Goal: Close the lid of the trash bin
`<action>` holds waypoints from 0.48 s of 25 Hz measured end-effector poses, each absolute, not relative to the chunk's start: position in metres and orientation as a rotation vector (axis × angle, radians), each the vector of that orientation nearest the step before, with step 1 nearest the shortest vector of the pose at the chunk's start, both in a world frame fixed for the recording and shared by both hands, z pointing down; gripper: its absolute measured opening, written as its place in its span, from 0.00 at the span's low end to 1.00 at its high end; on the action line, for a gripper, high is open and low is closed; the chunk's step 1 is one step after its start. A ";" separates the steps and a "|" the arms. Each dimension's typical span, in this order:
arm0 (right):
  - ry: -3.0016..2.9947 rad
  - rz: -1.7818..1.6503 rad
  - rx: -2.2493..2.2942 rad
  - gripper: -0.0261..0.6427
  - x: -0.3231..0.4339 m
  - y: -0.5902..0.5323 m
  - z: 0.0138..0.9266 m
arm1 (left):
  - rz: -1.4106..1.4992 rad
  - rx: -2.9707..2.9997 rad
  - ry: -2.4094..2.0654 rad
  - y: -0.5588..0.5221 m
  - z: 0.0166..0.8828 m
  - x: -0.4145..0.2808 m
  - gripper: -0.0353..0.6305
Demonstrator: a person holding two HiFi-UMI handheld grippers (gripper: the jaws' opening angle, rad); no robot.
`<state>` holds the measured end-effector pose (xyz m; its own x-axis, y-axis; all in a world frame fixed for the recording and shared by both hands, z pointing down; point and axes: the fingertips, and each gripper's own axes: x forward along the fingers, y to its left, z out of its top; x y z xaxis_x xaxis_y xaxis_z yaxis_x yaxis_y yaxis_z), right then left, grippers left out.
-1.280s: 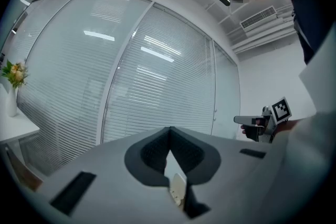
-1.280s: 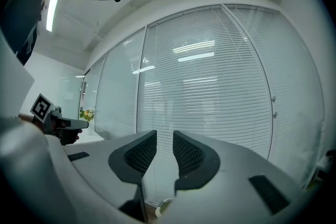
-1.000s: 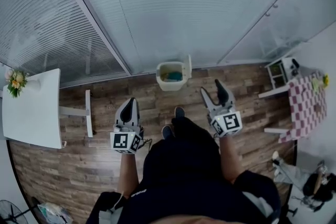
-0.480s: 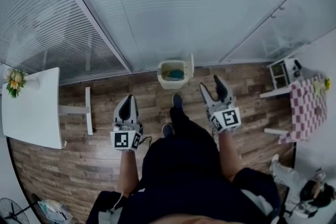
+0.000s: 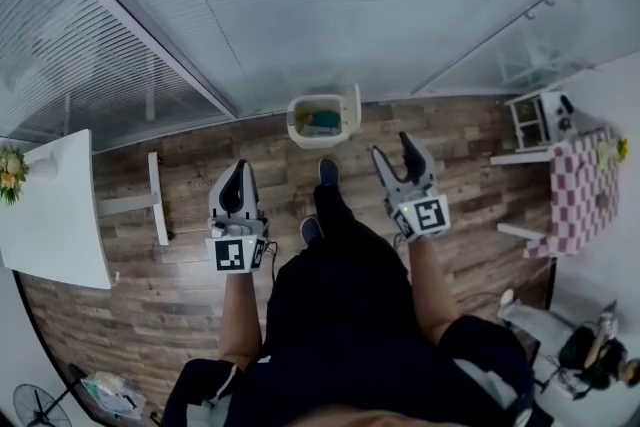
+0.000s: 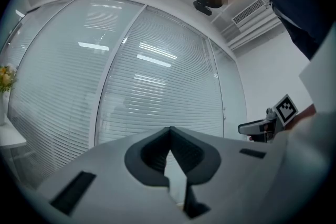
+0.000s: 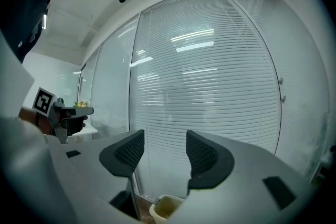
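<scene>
Where floor (image 5: 190, 170) meets blinds (image 5: 300, 5), the trash bin (image 5: 314, 141) stands open.

A curved wall of glass panels behind white horizontal blinds (image 5: 330, 5) fills the upper half of the head view. Below it runs a floor of brown wooden planks (image 5: 200, 305). At the wall's left end stands a white rectangular table (image 5: 50, 215), with a bunch of yellow flowers (image 5: 10, 170) on the table's end nearer the wall and a white bar-shaped foot (image 5: 155, 212) on the floor just beside it. At the wall's right end are white cabinet doors with small round knobs (image 5: 560, 25), a small white open shelf unit (image 5: 538, 118) and a pink-and-white chequered cloth (image 5: 580, 190) draped over a table. Well apart from the wall, at the lower left, a dark round fan (image 5: 28, 405) stands near a crumpled pale bag (image 5: 105, 393).
</scene>
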<state>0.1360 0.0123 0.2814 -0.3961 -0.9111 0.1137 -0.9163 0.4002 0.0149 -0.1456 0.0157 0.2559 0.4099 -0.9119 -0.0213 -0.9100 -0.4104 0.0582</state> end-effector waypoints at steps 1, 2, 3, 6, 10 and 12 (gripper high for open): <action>-2.532 0.055 1.655 0.39 0.136 0.008 0.285 | -0.075 2.608 -1.688 0.010 0.258 -0.144 0.06; -2.526 0.041 1.647 0.39 0.137 0.004 0.289 | -0.072 2.610 -1.690 0.005 0.260 -0.142 0.06; -2.522 0.035 1.642 0.39 0.138 0.001 0.293 | -0.067 2.612 -1.689 0.001 0.262 -0.138 0.06; -2.533 0.061 1.618 0.39 0.139 -0.005 0.305 | -0.029 2.614 -1.682 -0.003 0.273 -0.125 0.06; -2.537 0.099 1.580 0.39 0.142 -0.021 0.333 | -0.025 2.592 -1.740 -0.014 0.286 -0.114 0.06; -2.545 0.113 1.562 0.39 0.140 -0.031 0.349 | -0.038 2.574 -1.765 -0.022 0.295 -0.112 0.06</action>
<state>0.1396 -0.0306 0.3486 -0.4450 -0.8794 0.1690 -0.8909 0.4539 0.0156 -0.1121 -0.0216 0.2946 0.3605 -0.9327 -0.0084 -0.9322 -0.3606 0.0303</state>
